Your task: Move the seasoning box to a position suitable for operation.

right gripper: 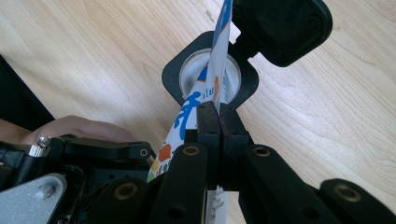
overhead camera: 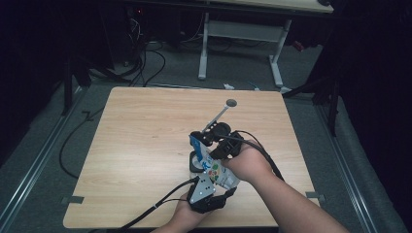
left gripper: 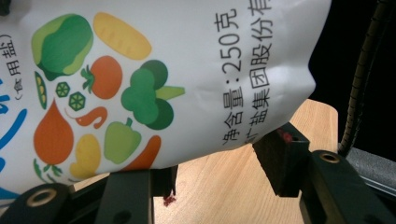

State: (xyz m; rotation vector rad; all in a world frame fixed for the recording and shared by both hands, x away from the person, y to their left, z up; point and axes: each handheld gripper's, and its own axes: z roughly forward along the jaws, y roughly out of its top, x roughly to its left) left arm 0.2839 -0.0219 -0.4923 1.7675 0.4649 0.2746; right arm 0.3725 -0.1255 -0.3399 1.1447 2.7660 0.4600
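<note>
A white salt bag [overhead camera: 214, 171] printed with vegetables hangs tilted between both grippers. My right gripper [right gripper: 219, 114] is shut on the bag's thin upper edge [right gripper: 219, 56], which points down into a black container [right gripper: 177, 74] with a white inside. The container's hinged lid [right gripper: 280, 28] stands open. In the high view the right gripper [overhead camera: 199, 141] sits just above the container [overhead camera: 193, 164]. My left gripper [left gripper: 219, 168] holds the bag's full lower part [left gripper: 187, 60] between half-spread jaws, and its right pad [left gripper: 280, 154] presses into the bag. Its left pad is hidden under the bag.
The wooden table [overhead camera: 141, 141] reaches left and back from the grippers; its front edge lies just below the left gripper [overhead camera: 218, 183]. A white-legged desk [overhead camera: 204, 48] and cables [overhead camera: 145, 63] are on the floor beyond the table.
</note>
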